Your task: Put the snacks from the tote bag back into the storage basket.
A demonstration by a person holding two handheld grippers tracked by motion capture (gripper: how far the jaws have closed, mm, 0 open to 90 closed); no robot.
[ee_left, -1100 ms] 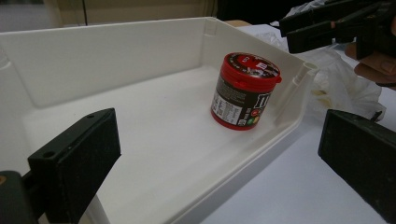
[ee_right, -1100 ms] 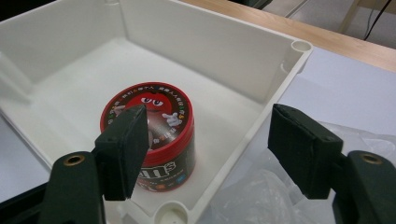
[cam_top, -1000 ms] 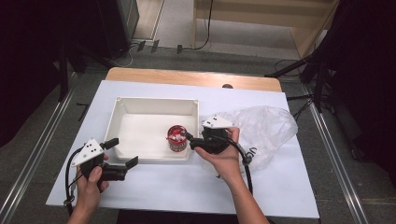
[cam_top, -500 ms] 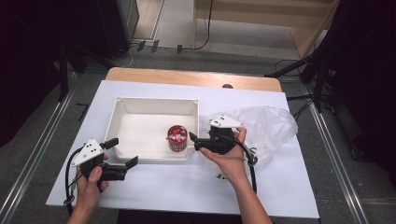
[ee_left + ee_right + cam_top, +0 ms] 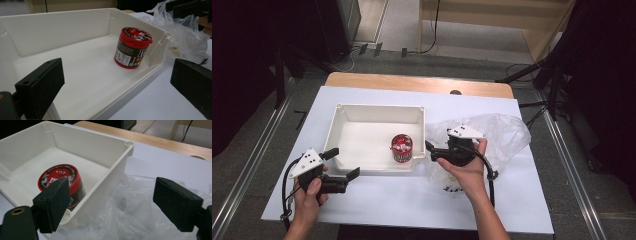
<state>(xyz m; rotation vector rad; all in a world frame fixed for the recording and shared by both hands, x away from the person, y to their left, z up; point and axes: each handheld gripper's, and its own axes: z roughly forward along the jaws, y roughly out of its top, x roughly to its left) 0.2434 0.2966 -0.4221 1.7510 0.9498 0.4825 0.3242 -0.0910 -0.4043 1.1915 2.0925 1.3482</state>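
Note:
A red-lidded candy tub point(image 5: 402, 147) stands upright in the near right corner of a white tray point(image 5: 377, 107). My right gripper point(image 5: 430, 151) is open just outside the tray's right wall, over a crumpled clear plastic bag point(image 5: 504, 132). Its view has the tub point(image 5: 60, 180) behind its left jaw, the tray wall point(image 5: 112, 141) and the bag point(image 5: 130, 215) between the jaws point(image 5: 113, 195). My left gripper point(image 5: 344, 162) is open at the tray's near left corner, holding nothing. It looks across the tray point(image 5: 62, 30) at the tub point(image 5: 132, 47), jaws wide apart point(image 5: 117, 75).
A white sheet point(image 5: 412, 205) covers the table, with a bare wooden strip point(image 5: 412, 82) at the far edge. Metal rails run along both sides. The other gripper point(image 5: 192, 7) and the bag point(image 5: 185, 37) appear at the top right of the left gripper view.
My right gripper has drawn back to the right, away from the tub and out over the bag. The tub and my left gripper have stayed put.

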